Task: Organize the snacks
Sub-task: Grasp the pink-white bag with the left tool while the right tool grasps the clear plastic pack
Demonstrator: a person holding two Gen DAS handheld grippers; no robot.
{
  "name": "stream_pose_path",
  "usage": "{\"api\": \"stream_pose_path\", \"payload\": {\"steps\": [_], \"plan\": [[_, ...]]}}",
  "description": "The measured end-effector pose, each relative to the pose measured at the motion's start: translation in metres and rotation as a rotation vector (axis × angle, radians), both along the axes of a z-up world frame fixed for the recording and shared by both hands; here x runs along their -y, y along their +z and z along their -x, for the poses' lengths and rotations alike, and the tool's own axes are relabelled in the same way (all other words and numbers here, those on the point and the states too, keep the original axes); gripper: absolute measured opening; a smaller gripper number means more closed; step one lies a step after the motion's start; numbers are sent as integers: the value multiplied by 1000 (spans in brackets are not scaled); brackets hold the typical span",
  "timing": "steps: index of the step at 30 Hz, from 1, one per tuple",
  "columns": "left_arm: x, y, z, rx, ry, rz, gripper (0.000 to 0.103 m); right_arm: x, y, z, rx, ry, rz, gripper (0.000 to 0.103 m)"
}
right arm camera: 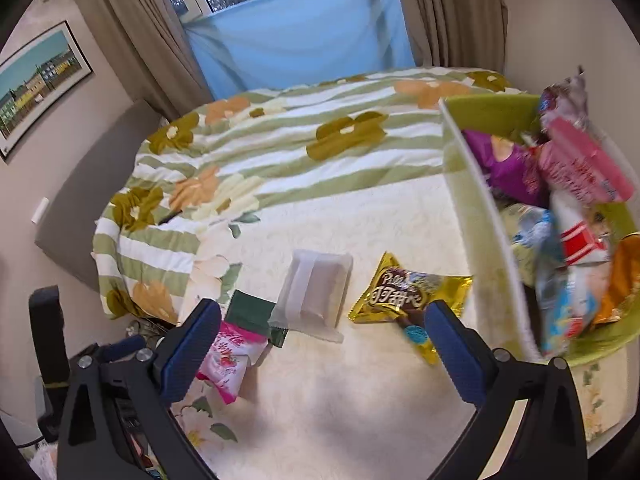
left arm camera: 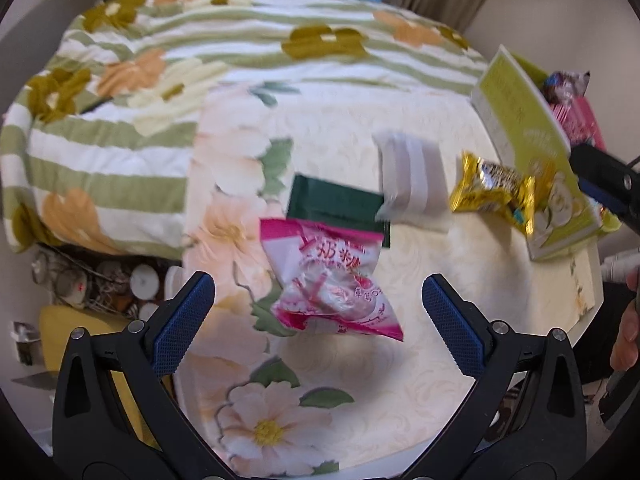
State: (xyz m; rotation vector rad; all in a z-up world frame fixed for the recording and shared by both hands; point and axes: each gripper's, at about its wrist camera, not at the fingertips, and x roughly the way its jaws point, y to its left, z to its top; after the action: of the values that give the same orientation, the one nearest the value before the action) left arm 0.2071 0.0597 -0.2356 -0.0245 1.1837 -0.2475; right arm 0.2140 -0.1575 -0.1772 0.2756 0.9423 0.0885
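Observation:
Loose snacks lie on a cream floral cloth (left arm camera: pixel 360 380) on the bed. A pink candy packet (left arm camera: pixel 332 284) (right arm camera: pixel 230 356) lies just ahead of my open left gripper (left arm camera: pixel 318 312), between its fingers' line but untouched. Behind it are a dark green packet (left arm camera: pixel 334 206) (right arm camera: pixel 250 312), a translucent white packet (left arm camera: pixel 412 182) (right arm camera: pixel 314 292) and a gold chocolate packet (left arm camera: pixel 494 192) (right arm camera: pixel 404 296). My right gripper (right arm camera: pixel 322 344) hangs open and empty above the cloth, near the gold packet. A green box (right arm camera: pixel 480 200) (left arm camera: pixel 532 152) at the right holds several snacks.
A green-striped flowered quilt (right arm camera: pixel 280 152) covers the bed beyond the cloth. Curtains and a blue window cover stand behind. At the left, below the bed's edge, lies floor clutter (left arm camera: pixel 92 284). A hand (left arm camera: pixel 626 332) shows at the right edge of the left wrist view.

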Motion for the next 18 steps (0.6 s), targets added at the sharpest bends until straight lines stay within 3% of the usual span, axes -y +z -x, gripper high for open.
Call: {"api": "stream_pose_path", "payload": {"steps": [11, 16, 18], "plan": [[25, -52, -12, -27, -43, -83, 101, -27, -63, -47, -52, 57, 34, 100], [23, -63, -20, -67, -22, -68, 79, -37, -80, -63, -77, 83, 51, 96], [24, -66, -20, -68, -24, -75, 79, -41, -86, -69, -90, 96, 60, 94]]}}
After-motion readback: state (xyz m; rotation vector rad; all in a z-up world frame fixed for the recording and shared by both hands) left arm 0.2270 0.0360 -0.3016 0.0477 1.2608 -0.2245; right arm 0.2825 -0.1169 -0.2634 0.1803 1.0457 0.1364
